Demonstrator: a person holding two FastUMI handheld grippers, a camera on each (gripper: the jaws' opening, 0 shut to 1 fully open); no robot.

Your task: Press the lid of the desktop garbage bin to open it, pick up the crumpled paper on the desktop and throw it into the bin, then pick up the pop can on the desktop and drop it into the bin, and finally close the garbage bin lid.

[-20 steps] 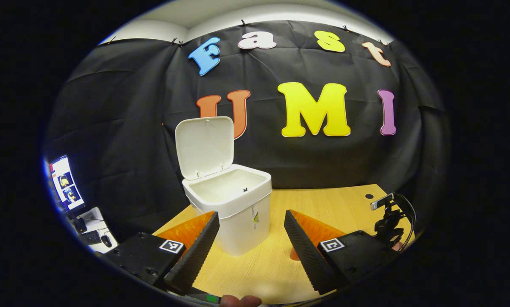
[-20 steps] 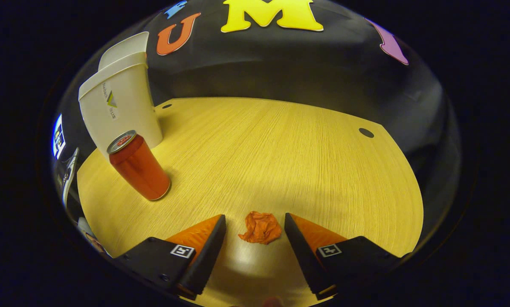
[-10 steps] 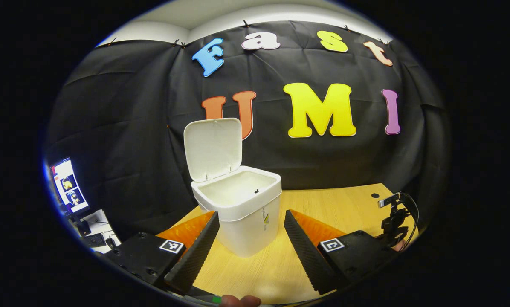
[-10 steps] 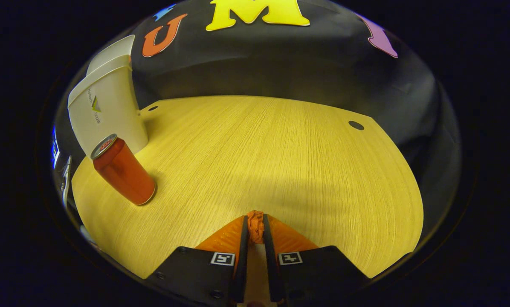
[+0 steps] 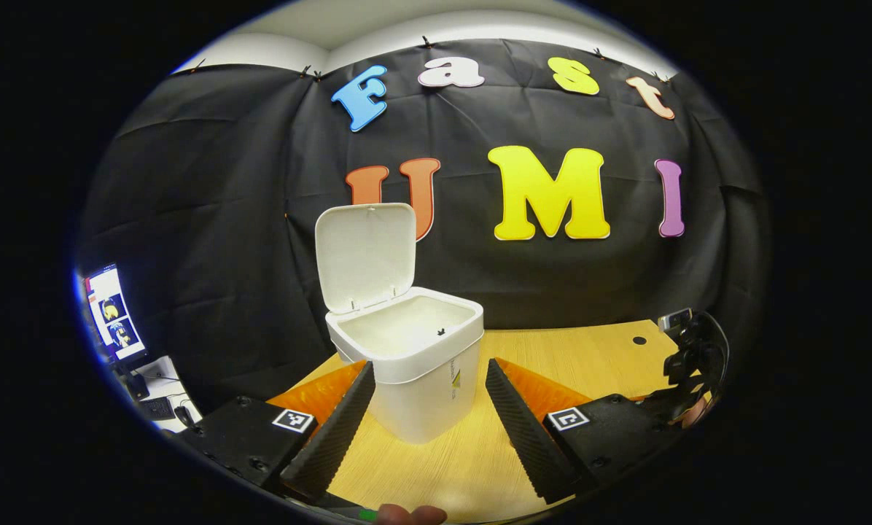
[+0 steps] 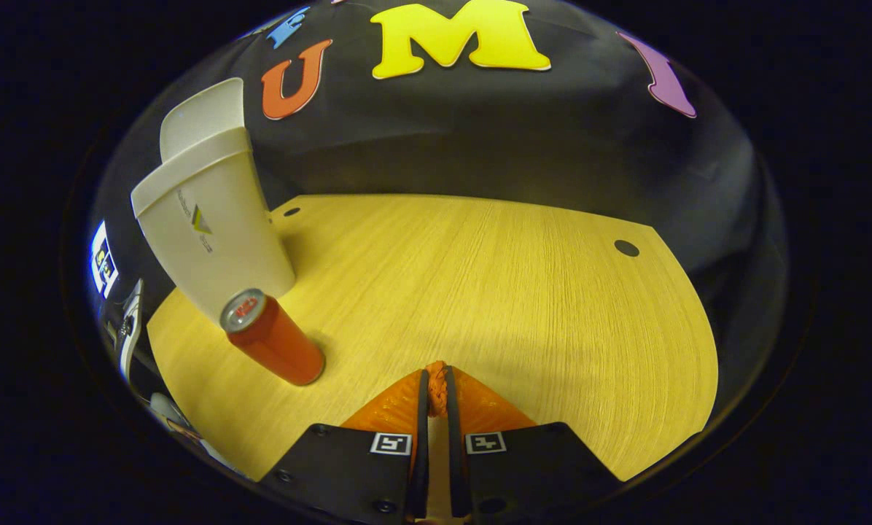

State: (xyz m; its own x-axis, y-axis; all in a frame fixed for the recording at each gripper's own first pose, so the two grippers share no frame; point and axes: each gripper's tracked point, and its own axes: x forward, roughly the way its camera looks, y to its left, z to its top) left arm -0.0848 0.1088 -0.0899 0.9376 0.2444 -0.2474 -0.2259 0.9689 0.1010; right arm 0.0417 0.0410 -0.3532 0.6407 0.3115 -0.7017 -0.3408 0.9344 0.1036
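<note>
Paper step in hand: right gripper [image 6: 436, 386] is clenched on the crumpled paper [image 6: 436, 380], both fingers pressing it, only a sliver of orange showing at the tips, seemingly lifted just clear of the desktop [image 6: 523, 292]. Red pop can [image 6: 272, 346] stands upright to its left, just in front of the white garbage bin [image 6: 213, 240]. Left gripper [image 5: 427, 408] hovers level, jaws released and wide, facing the bin [image 5: 414, 372], lid [image 5: 363, 255] up. Next move, likely: carry paper left and up over the bin's rim, then release.
</note>
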